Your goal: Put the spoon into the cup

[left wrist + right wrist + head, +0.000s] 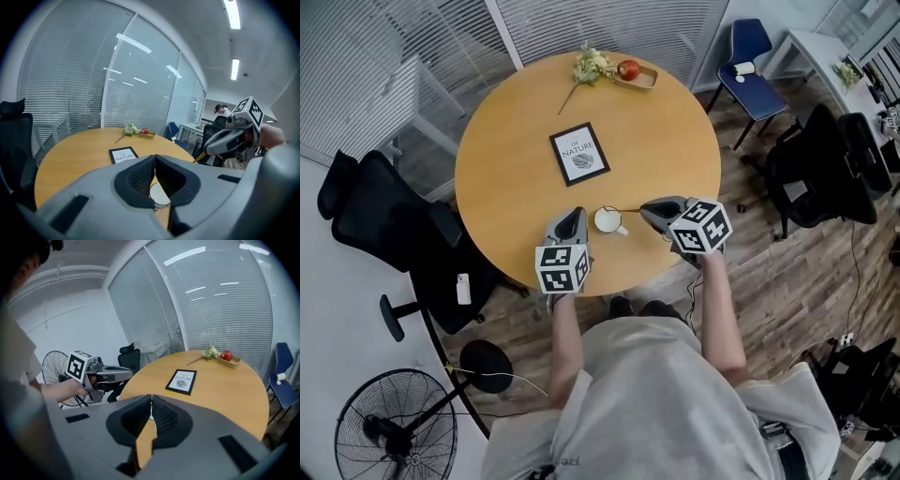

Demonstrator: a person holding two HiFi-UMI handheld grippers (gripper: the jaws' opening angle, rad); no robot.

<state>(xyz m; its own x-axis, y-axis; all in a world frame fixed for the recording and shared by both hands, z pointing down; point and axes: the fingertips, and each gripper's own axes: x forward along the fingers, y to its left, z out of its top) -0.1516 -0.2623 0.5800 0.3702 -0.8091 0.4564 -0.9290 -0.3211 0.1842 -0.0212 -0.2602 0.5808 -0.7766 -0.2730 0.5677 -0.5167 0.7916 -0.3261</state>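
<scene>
Head view: spoon [628, 209] is not in the cup [607, 220] yet, as far as I can see. It's off the counter [516, 187] and clamped in the right hand-held gripper [645, 212]. The thin gold handle runs from the jaw tips leftward across the cup's far rim. I can't tell whether the bowl end is over the opening or just past it; it's too small here.

Left gripper view backs this up. The spoon [202, 157] sticks out of the right hand-held gripper [220, 140] as a yellow sliver angled down toward the cup, and its lower end is hidden behind the left hand-held gripper's body.

Right gripper view: right hand-held gripper [151, 397] has its jaws pinched together, which fits a grip on something that thin.

Left hand-held gripper [154, 157] has its tips closed on each other with nothing between them. The white rim of the cup [159, 196] shows through the gap below the pads, so the cup sits just ahead and below. In the head view the left hand-held gripper [577, 216] is just beside the cup's left wall; I can't confirm contact.

Status, my read:
- Done: spoon picked up and brought to the cup, which stands upright near the counter's front edge between the two grippers.
- Left: tip the bowl end down into the opening, then release.

Geometry: cup is just left of the right jaw tips, handle facing them.
</scene>
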